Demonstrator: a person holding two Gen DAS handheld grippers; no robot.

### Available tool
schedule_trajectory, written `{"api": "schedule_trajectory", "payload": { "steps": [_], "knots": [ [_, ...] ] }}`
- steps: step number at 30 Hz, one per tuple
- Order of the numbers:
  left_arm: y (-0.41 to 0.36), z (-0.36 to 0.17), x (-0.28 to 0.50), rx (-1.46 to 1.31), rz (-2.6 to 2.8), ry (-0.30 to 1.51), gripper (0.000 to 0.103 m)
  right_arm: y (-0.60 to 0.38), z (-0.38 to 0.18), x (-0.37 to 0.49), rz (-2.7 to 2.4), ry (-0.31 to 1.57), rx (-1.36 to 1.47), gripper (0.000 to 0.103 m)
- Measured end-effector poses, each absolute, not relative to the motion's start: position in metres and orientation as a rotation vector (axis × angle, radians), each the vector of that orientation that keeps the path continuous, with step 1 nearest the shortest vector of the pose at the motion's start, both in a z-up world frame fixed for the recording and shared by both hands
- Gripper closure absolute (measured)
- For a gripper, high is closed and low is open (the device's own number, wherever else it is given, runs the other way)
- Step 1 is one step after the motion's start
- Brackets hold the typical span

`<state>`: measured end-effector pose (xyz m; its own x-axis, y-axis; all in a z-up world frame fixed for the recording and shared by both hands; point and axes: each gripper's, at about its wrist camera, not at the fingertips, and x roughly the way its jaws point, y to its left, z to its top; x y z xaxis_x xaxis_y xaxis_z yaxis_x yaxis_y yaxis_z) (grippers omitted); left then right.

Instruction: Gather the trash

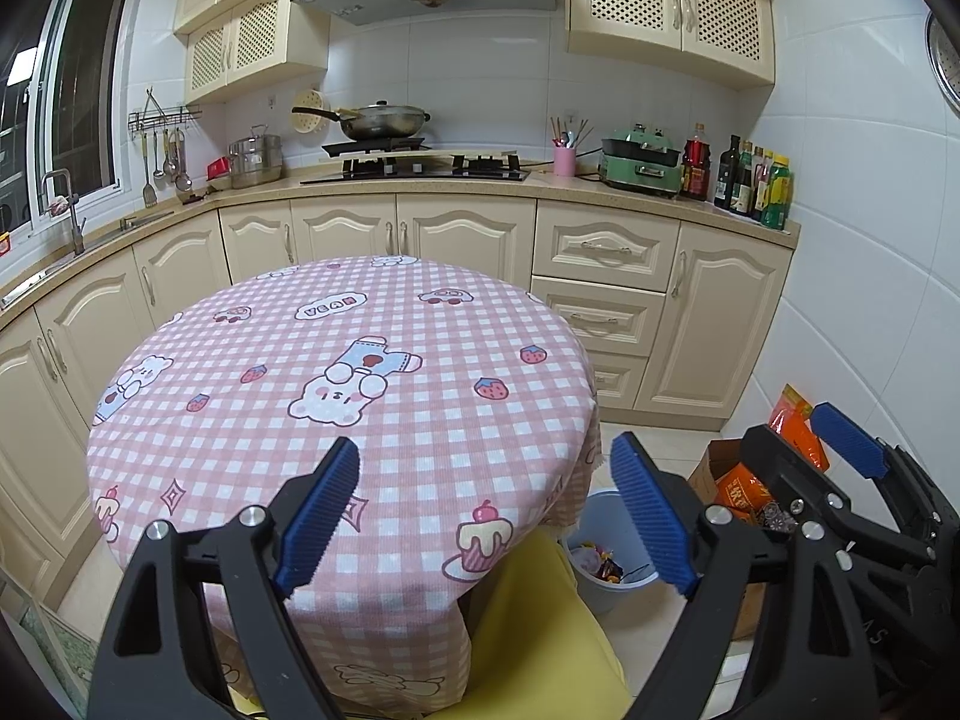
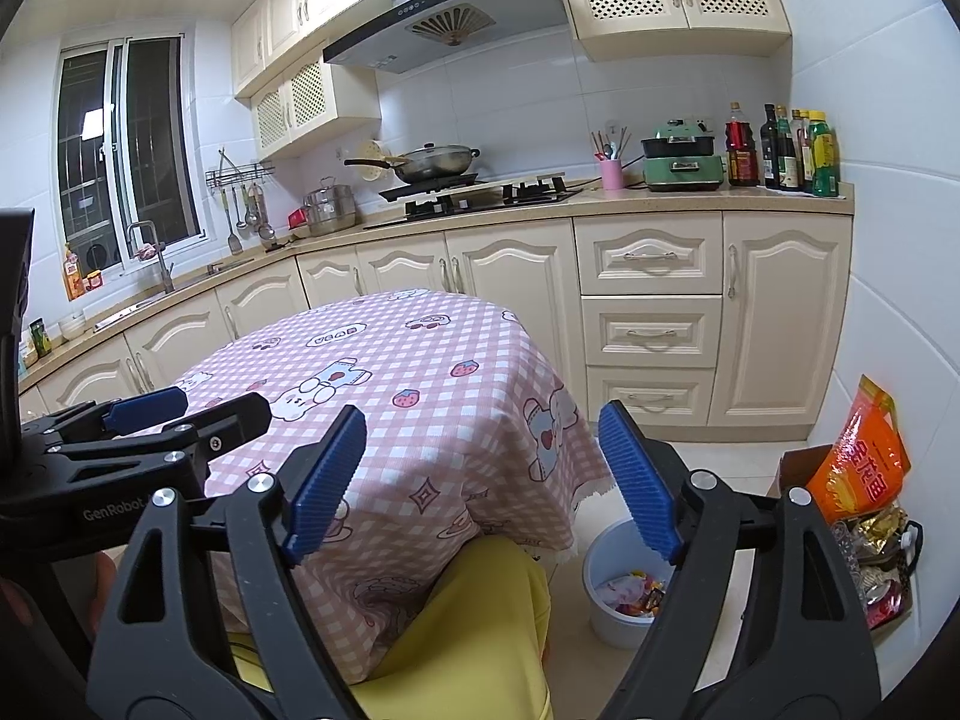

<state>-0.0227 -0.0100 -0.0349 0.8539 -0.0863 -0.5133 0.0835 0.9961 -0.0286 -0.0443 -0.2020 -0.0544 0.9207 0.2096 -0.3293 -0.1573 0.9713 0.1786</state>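
The trash bin [image 2: 624, 588], a pale blue bucket, stands on the floor tiles at the 5 o'clock side of the table, just beside the hanging edge of the tablecloth [image 2: 420, 396]. Trash [image 2: 636, 591], a heap of mixed coloured wrappers, lies inside the bin; single items cannot be told apart. In the left wrist view the bin sits at 4 o'clock, partly behind the right-hand blue pad.

The tablecloth is pink-and-white checked with bear, strawberry and cupcake prints, and its top surface carries no objects. A yellow-clad leg [image 2: 474, 618] shows at 6 o'clock, under the cloth edge.

Right gripper [image 2: 483, 480]: jaws wide apart, nothing between the pads. It hangs above the table edge and the bin.

Left gripper [image 1: 486, 510]: jaws wide apart, nothing between the pads. It hangs over the near part of the table.

A cardboard box [image 2: 798, 468] stands on the floor at 4 o'clock, near the bin, against the tiled wall. An orange bag [image 2: 864, 456] sticks up from it, with further packets beside it.

At 12 o'clock the counter [image 2: 660, 198] holds a gas hob with a wok [image 2: 432, 162], a pink utensil cup [image 2: 612, 171], a green appliance [image 2: 681, 159] and a row of bottles [image 2: 786, 150].
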Motion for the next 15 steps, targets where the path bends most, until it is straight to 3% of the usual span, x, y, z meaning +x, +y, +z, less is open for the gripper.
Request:
{"api": "schedule_trajectory", "payload": {
  "steps": [15],
  "knots": [
    [-0.0081,-0.0337,-0.0231,-0.005,-0.093,0.539,0.018,-0.2027,-0.0542,-0.0444,0.189,0.354,0.153,0.023]
  ]
}}
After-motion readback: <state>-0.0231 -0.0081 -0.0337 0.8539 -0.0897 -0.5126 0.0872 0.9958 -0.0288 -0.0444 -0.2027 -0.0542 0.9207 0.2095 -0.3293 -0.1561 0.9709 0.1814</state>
